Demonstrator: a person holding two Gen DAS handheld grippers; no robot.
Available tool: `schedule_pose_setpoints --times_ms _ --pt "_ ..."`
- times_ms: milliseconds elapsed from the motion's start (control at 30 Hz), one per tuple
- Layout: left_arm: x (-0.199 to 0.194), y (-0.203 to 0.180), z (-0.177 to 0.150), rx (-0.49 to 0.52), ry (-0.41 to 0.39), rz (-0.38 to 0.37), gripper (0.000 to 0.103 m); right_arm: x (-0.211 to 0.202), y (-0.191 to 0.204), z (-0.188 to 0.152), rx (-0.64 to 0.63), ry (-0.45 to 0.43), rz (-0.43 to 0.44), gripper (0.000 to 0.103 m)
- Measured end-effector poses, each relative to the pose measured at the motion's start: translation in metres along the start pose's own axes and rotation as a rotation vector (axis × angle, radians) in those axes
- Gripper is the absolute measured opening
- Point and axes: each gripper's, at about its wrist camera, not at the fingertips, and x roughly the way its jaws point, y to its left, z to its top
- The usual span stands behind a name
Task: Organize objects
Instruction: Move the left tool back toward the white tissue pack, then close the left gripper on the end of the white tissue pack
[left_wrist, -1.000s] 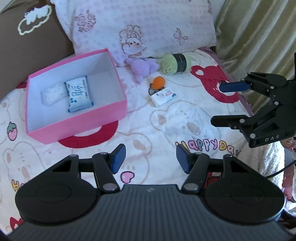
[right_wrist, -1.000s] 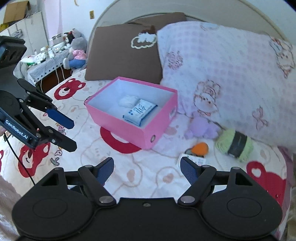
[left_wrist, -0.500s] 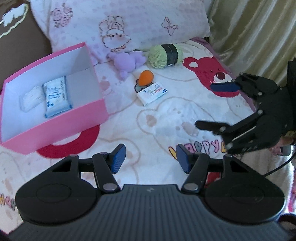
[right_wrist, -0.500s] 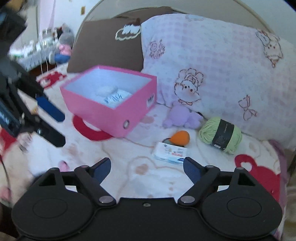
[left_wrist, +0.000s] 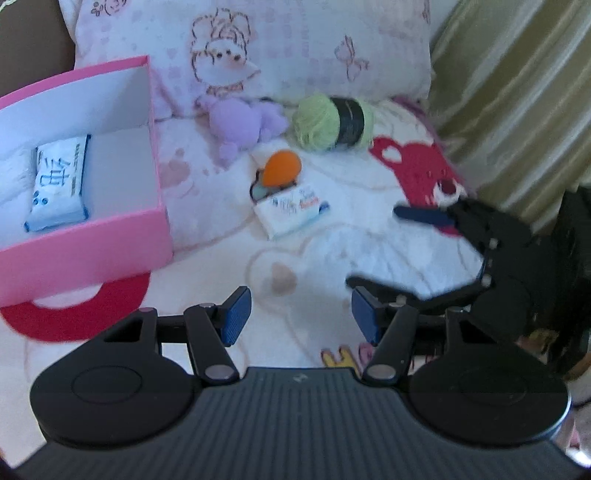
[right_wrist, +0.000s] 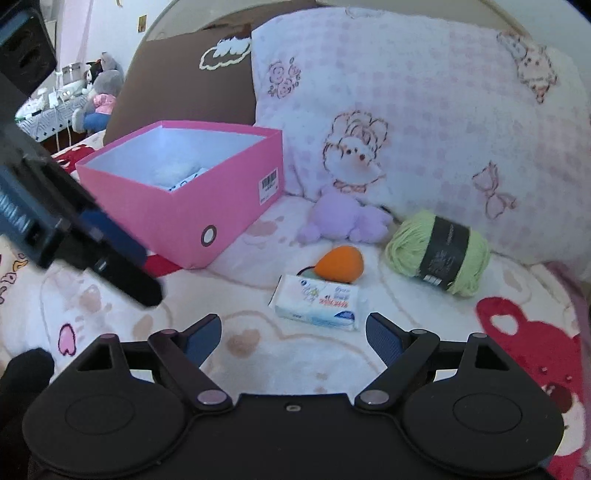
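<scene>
The right claw (right_wrist: 293, 338) is spread, nothing between its pads, above the bed (right_wrist: 303, 365). At its 12 o'clock, just beyond, lies the tissue pack (right_wrist: 317, 302), the orange sponge (right_wrist: 340, 264) touching it behind. The yarn ball (right_wrist: 439, 253) sits at 1 o'clock, the pink box (right_wrist: 192, 218) at 10. The left claw (left_wrist: 301, 319) is spread too, empty, with the pack at 12.

You get soft, even daylight with a pinkish cast; fisheye bending warps the edges, and motion blur smears the curtain (left_wrist: 517, 92) and bedsheet (right_wrist: 295, 354).
</scene>
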Motion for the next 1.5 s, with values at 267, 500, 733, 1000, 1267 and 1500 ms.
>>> schedule_pose_setpoints --times_ms 267,500,733,1000,1267,1500 --pt "0.033 -0.011 0.008 0.05 -0.072 0.083 0.059 0.039 -0.004 0.005 -0.084 0.052 -0.054 0.088" --pt "0.055 0.019 0.012 -0.162 -0.05 -0.016 0.059 0.07 -0.013 0.004 0.021 0.101 -0.004 0.088" --pt "0.076 0.015 0.017 -0.17 -0.122 0.018 0.059 0.084 -0.011 -0.01 0.105 0.064 -0.046 0.088" --pt "0.113 0.017 0.021 -0.243 -0.128 0.028 0.058 0.093 -0.012 -0.025 0.109 0.008 -0.186 0.088" --pt "0.125 0.014 0.016 -0.204 -0.153 0.15 0.055 0.099 -0.012 -0.027 0.115 -0.008 -0.182 0.088" --pt "0.131 0.014 0.016 -0.23 -0.141 0.059 0.039 0.102 -0.011 -0.027 0.107 -0.027 -0.168 0.087"
